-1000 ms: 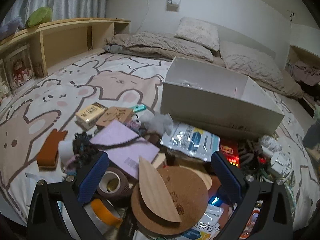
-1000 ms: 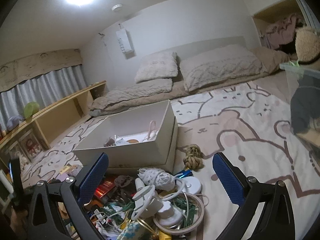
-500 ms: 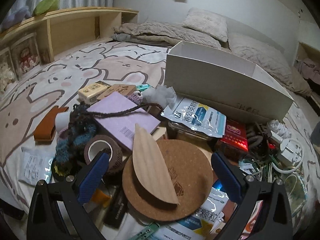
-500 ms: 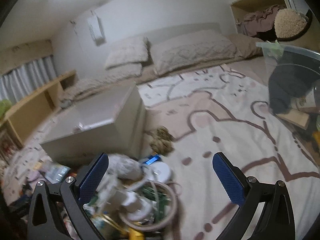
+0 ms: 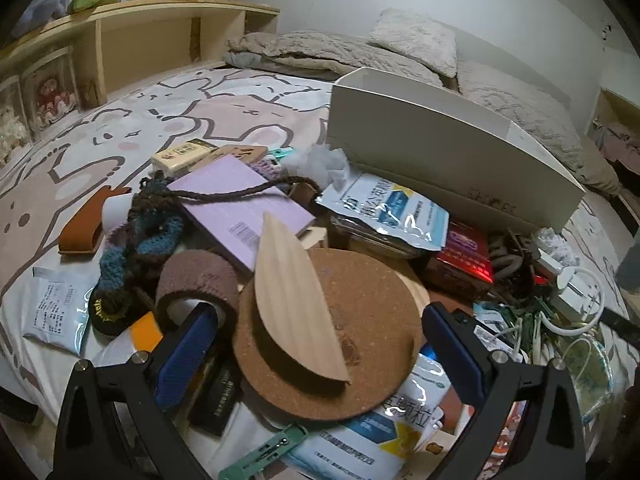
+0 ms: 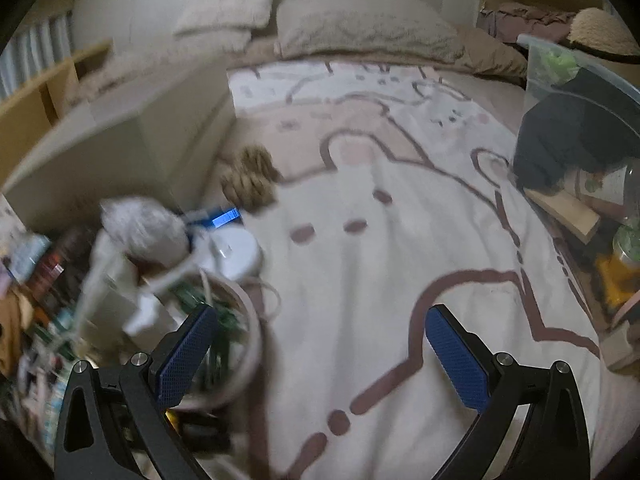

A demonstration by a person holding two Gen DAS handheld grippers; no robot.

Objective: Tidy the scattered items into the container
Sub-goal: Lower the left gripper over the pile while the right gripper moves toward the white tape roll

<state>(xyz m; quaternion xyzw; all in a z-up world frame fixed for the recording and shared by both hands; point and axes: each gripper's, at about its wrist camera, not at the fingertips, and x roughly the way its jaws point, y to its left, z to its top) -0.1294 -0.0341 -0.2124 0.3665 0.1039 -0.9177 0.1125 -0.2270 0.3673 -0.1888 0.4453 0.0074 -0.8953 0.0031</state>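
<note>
A white open box (image 5: pixel 448 160) stands on the bed behind a pile of scattered items; it also shows blurred in the right wrist view (image 6: pixel 120 152). My left gripper (image 5: pixel 320 356) is open, low over a round cork mat (image 5: pixel 360 320) with a leaf-shaped wooden piece (image 5: pixel 292 292) on it. A brown tape roll (image 5: pixel 192 284), a lilac booklet (image 5: pixel 240 204) and foil pouches (image 5: pixel 392 208) lie around it. My right gripper (image 6: pixel 320 356) is open and empty over bare bedsheet, right of a white round device (image 6: pixel 232 252) and a rope knot (image 6: pixel 252 180).
A wooden shelf (image 5: pixel 132 40) runs along the left. Pillows and a blanket (image 5: pixel 344 52) lie at the bed's head. A tangle of white cables and chargers (image 5: pixel 568 300) sits at the pile's right. A clear bin with dark clothes (image 6: pixel 580 128) stands at the bed's right.
My left gripper has moved forward and lower over the cork mat. My right gripper has swung to the right, away from the box, and now looks over bare bedsheet.
</note>
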